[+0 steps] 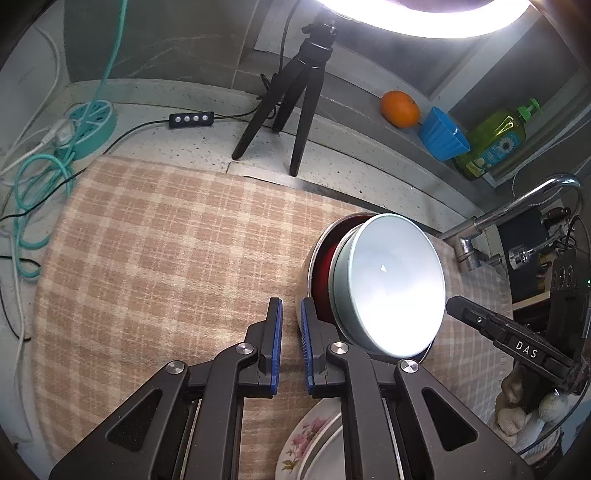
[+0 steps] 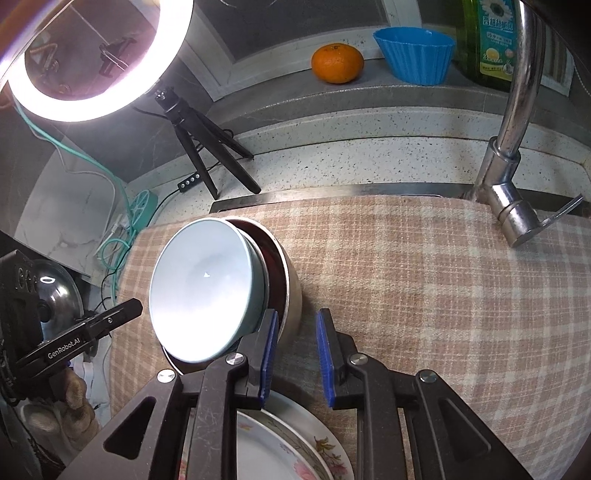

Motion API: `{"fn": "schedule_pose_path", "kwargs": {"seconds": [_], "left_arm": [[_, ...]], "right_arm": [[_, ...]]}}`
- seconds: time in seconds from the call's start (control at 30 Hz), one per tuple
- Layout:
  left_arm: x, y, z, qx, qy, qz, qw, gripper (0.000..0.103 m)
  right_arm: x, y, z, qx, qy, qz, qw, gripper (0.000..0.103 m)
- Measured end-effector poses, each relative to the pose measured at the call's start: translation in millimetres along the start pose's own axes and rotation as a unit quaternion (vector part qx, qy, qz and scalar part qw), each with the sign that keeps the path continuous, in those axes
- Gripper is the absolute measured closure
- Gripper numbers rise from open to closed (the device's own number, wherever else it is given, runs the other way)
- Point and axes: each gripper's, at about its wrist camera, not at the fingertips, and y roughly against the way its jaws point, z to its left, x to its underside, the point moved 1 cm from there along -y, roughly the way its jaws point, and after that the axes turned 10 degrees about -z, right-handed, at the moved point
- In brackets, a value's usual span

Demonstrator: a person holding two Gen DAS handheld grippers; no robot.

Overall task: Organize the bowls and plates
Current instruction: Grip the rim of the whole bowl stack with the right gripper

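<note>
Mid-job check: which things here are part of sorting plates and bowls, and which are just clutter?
Job:
pale bowl
red-lined steel bowl
floral plate

Lying about:
orange
blue cup
soap bottle
tripod
ring light
tap
cables

Floral plate [image 2: 295, 448] cut off by the bottom edge and half hidden behind the gripper frame in both views. Pale blue bowl [image 1: 397, 282] inside is blown out by glare, surface unreadable. It hides most of the red-lined bowl [image 1: 320, 284] under it. Ring light [image 1: 424, 16] clipped at the top. Soap bottle [image 2: 487, 40] label too small to read. Faucet [image 2: 517, 99] top out of frame.
</note>
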Motion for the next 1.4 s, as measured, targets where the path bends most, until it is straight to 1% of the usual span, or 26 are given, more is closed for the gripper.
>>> {"fn": "schedule_pose_path", "kwargs": {"seconds": [0.1,0.37,0.67,0.87,1.13,1.23,1.3,1.4], "left_arm": [[-0.7,-3.9,-3.1,0.007,-0.003,0.003,1.0000,0.094],[-1.6,-11.8,-6.1,-0.001,-0.014,0.004,0.9999,0.094],[-4.5,-16.9,-8.6,0.002,-0.023,0.006,0.9997,0.094],[-3.0,-23.3,-11.2,0.007,-0.027,0.016,0.9995,0.095],[-3.9,-29.4,-10.6,0.005,-0.023,0.021,0.9995,0.095],[-4.4,-30.8,-10.5,0.006,-0.021,0.022,0.9995,0.096],[-4.8,-31.8,-11.0,0.006,-0.023,0.022,0.9995,0.096],[-5.3,-32.4,-11.5,0.003,-0.025,0.022,0.9994,0.096]], "right_arm": [[-0.3,-5.7,0.1,-0.002,-0.001,0.005,1.000,0.084],[-0.9,-12.8,1.5,-0.005,0.001,0.012,1.000,0.084],[-1.7,-20.5,4.2,-0.012,0.002,0.018,1.000,0.084],[-3.6,-20.4,2.9,-0.013,0.003,0.018,1.000,0.084],[-2.7,-27.9,2.9,-0.008,0.008,0.029,1.000,0.084],[-2.5,-31.0,5.5,-0.009,0.013,0.032,0.999,0.087],[-3.0,-32.5,7.0,-0.011,0.013,0.034,0.999,0.091],[-3.2,-34.0,8.5,-0.010,0.017,0.038,0.999,0.092]]}}
